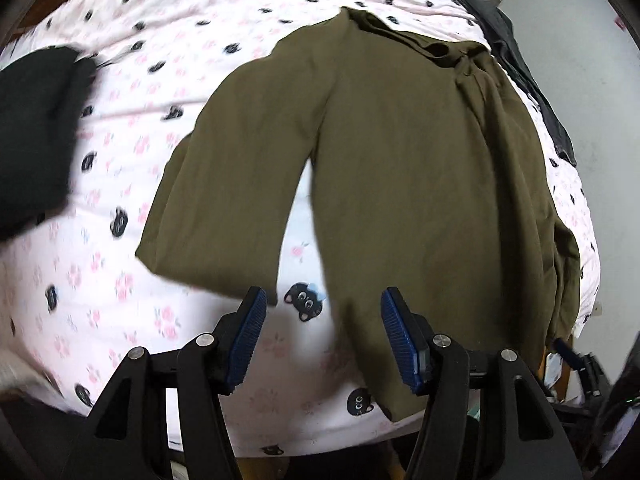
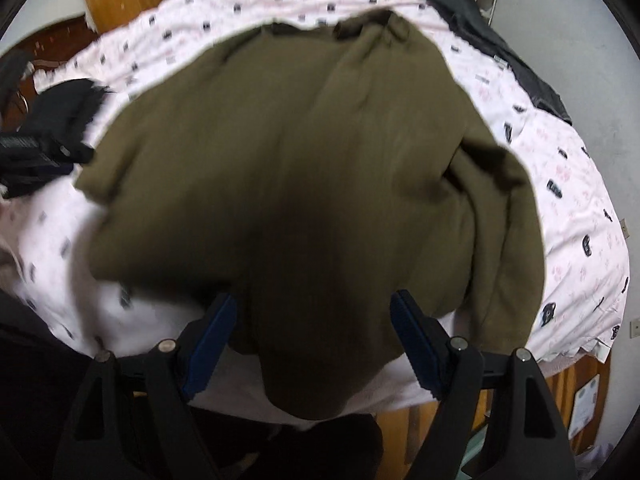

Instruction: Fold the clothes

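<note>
An olive-green garment [image 1: 420, 168] is seen spread on a bed covered by a pink sheet [image 1: 168, 40] printed with black cat faces and small pink flowers. In the left wrist view the garment is laid out in 2 long parts: a narrower part angled toward the left and a broader part running down to the near edge of the bed, with a wedge of sheet exposed between them. Bunched folds are visible at the far end of the garment, close to a dark grey cloth [image 1: 520, 52] lying along the far right edge of the bed.

The left tongs [image 1: 323, 334] are held apart above the near edge of the bed, nothing being gripped between the blue ribbed pads [image 1: 248, 340]; a cat face on the sheet is framed in the gap. A black garment [image 1: 36, 128] is seen at the left side of the bed, well apart from the olive one.

In the right wrist view (blurred throughout) the olive-green garment [image 2: 304, 168] fills most of the frame, its near end hanging over the bed edge. The right tongs [image 2: 312, 340] are also held apart, with the fabric lying between and beyond the blue pads [image 2: 208, 344]; whether either pad touches it cannot be told. The pink sheet [image 2: 568, 216] is visible around it.
</note>
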`<state>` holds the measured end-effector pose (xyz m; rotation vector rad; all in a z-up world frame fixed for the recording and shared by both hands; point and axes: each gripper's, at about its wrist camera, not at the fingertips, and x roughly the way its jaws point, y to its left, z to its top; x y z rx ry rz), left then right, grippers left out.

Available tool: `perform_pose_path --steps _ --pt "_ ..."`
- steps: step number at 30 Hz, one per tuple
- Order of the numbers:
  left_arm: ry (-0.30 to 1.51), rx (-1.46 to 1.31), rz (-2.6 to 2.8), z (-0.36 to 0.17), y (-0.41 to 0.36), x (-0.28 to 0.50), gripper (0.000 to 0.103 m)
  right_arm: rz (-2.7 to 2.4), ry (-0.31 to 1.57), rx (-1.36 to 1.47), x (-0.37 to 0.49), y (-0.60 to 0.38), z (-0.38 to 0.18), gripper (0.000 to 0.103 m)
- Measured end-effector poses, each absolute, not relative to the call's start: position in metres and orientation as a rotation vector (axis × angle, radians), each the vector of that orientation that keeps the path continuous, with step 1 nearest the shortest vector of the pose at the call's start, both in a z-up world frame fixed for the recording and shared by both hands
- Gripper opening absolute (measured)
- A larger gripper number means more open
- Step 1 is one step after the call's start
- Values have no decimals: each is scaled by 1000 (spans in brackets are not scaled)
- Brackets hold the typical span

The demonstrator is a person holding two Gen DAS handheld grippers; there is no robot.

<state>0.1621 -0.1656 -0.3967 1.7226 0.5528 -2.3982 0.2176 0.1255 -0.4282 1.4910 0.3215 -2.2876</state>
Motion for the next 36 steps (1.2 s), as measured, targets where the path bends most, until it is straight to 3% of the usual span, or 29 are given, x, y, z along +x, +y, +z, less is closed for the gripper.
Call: perform_pose_path --steps 1,2,3,4,6,15,29,33,36 --pt "570 1710 -2399 -396 -167 162 55 -2273 326 1510 216 127 -434 77" --pt "581 1698 -2406 -394 -167 161 54 -2259 330 1529 215 129 -440 61" --pt "589 1685 -2420 -391 -167 160 54 -2283 326 1524 208 139 -433 34" --pt "587 1670 -2435 -387 -166 157 54 -2317 320 1513 201 151 -422 22" --pt "582 1640 -2468 -378 -162 150 54 -2385 308 1490 185 176 -401 8" --pt "567 1568 -2600 -350 -146 100 54 -2689 245 1366 116 287 -305 7" --pt "489 1415 -2721 -315 -62 -41 55 -3084 530 1213 -148 482 -255 7" --pt "461 1391 -2701 -314 -48 -72 55 -3089 432 1343 -222 531 -290 7" --pt "455 1378 -2667 -320 -43 -91 55 -3059 465 1392 -256 542 -324 7"
